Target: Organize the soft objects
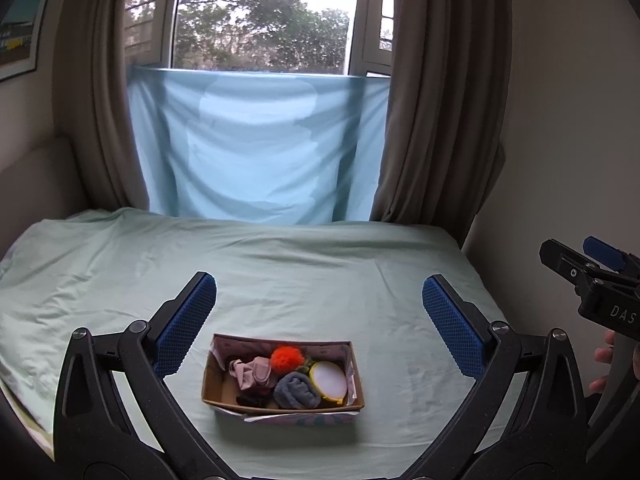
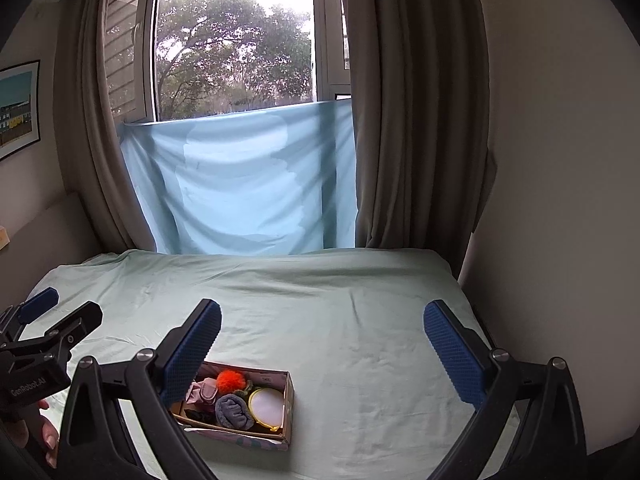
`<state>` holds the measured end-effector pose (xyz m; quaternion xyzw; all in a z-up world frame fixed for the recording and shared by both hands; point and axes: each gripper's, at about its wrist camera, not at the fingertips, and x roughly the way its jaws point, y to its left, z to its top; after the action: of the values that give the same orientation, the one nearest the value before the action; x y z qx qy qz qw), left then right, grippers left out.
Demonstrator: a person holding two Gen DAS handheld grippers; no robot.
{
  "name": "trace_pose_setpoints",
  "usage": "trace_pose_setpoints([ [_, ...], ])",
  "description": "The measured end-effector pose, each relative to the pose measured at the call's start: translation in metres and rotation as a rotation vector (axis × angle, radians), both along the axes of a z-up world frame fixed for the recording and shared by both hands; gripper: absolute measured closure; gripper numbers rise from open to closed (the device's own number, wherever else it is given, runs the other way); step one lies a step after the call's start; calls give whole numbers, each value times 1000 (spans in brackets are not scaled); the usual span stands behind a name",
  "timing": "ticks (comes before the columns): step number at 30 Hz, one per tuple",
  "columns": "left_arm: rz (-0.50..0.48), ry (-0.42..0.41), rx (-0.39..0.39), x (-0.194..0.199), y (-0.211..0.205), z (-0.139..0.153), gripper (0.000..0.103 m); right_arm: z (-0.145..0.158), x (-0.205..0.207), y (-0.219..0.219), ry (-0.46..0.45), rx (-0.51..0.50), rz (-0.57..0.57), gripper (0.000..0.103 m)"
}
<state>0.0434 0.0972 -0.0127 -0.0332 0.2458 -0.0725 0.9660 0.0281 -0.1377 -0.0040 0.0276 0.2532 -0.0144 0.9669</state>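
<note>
Fingers of the left gripper [image 1: 320, 320] stand spread wide apart, with nothing between their blue pads [image 1: 186, 326], and they hang above the near part of the bed [image 1: 320, 260]. Those of the right gripper [image 2: 322, 350] are spread just as wide and hold nothing; this gripper sits just to the right of the left one, and each shows at the edge of the other's view.

On the pale green sheet, close to the bed's near edge, lies a small open cardboard box [image 1: 282, 408]. Inside it are the soft things, packed together: an orange pom-pom [image 1: 285, 357] toward the far wall, a pink crumpled cloth [image 1: 253, 372] on the left, a grey-blue rolled sock [image 1: 296, 390] in the middle, a round yellow-rimmed puff [image 1: 329, 380] at the right end, and something dark at the near left corner that is too dim to name.

Beyond the far edge of the bed a light blue cloth [image 1: 256, 148] hangs across the lower window, between brown curtains [image 1: 432, 120].
</note>
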Motion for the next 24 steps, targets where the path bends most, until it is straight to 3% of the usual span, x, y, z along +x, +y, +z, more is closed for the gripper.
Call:
trace_pose_setpoints([
  [24,4,-9,18,4,1,2,0,4,5,0,-9,-7,-11,2],
])
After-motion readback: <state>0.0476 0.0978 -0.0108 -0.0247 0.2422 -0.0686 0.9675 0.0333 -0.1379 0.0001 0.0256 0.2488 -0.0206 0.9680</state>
